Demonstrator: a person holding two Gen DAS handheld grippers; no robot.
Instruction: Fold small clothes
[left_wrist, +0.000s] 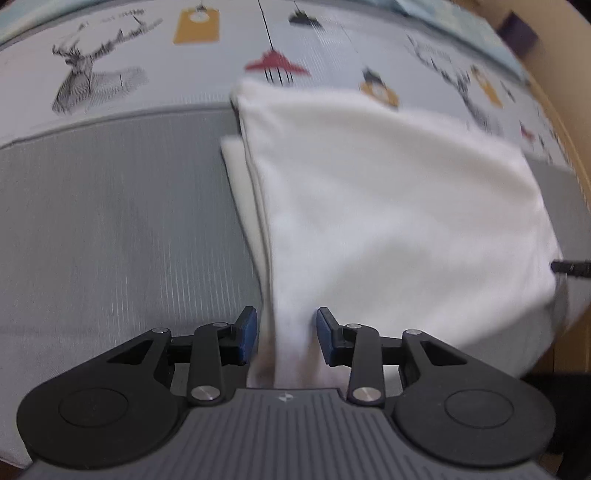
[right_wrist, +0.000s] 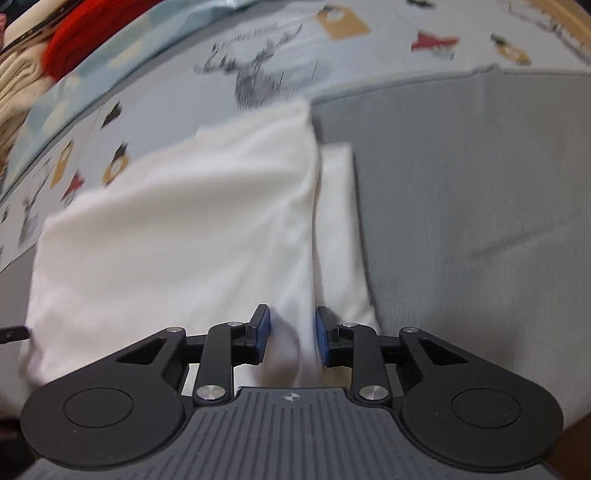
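Left wrist | soft white cloth (left_wrist: 388, 206) folded | both claws (left_wrist: 286, 336) (right_wrist: 291, 334) part-open, unclamped

A white garment (left_wrist: 388, 206) lies folded on the grey surface, one layer overlapping another.

A folded garment (left_wrist: 388, 206) is lying on the surface (left_wrist: 110, 229), its far edge overlapping the printed cloth (left_wrist: 110, 74) spreading behind it. In the left wrist view, the left hand-held gripper (left_wrist: 286, 334) is straddling the garment's near edge; a lower layer is sticking out leftward. In the right wrist view, the right hand-held gripper (right_wrist: 291, 336) is straddling the same fold.
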